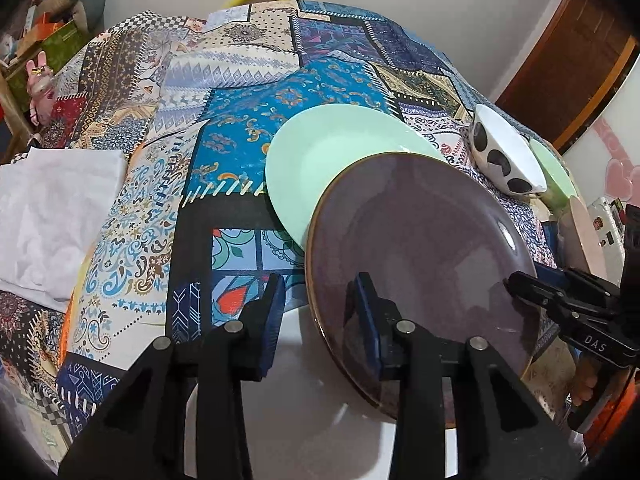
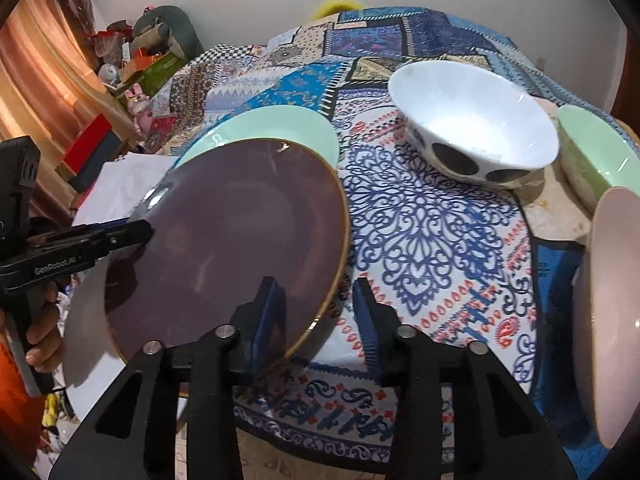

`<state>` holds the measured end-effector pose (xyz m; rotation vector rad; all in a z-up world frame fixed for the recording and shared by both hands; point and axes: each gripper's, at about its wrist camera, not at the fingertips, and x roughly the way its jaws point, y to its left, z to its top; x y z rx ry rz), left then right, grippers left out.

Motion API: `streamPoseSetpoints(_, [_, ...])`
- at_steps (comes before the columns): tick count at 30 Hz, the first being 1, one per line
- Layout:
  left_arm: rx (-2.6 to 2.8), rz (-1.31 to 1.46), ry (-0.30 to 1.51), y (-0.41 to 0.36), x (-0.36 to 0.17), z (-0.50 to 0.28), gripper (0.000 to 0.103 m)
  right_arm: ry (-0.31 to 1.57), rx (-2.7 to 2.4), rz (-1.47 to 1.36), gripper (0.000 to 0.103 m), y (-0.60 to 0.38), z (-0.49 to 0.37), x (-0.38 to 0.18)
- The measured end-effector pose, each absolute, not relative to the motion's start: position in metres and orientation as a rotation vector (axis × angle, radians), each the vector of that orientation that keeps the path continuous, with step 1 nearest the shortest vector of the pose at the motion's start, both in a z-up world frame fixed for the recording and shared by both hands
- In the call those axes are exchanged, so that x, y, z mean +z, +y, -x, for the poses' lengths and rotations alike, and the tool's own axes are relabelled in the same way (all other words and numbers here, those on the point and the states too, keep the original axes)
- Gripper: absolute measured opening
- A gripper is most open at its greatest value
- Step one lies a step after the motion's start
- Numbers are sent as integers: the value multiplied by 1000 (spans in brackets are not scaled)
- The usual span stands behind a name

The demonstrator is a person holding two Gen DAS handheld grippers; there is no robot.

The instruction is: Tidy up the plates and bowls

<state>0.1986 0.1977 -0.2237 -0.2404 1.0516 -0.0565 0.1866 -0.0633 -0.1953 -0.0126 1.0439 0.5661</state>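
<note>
From the left wrist we see our left gripper (image 1: 320, 308) narrowed astride the near rim of the purple plate (image 1: 420, 248), pads seeming to pinch it. The plate overlaps the mint plate (image 1: 320, 152); the patterned tablecloth (image 1: 180, 160) lies bare to the left, up to a white cloth (image 1: 52, 208).

From the right wrist, our right gripper (image 2: 320, 316) likewise straddles the purple plate's (image 2: 224, 240) opposite edge. Only here does the spotted bowl (image 2: 472, 128) show its inside, with a green bowl (image 2: 592, 156) and a pink plate (image 2: 612, 312) crowding the right edge.
</note>
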Motion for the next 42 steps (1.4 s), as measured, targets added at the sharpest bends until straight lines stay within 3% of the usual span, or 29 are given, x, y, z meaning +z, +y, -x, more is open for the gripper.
streamPoseSetpoints(9, [-97, 231, 1075, 192, -226, -206, 35, 1050, 582, -1, 24, -61, -190, -195])
streamPoseSetpoints(42, [-83, 166, 980, 151, -183, -174, 35, 953, 558, -31, 24, -84, -169, -162])
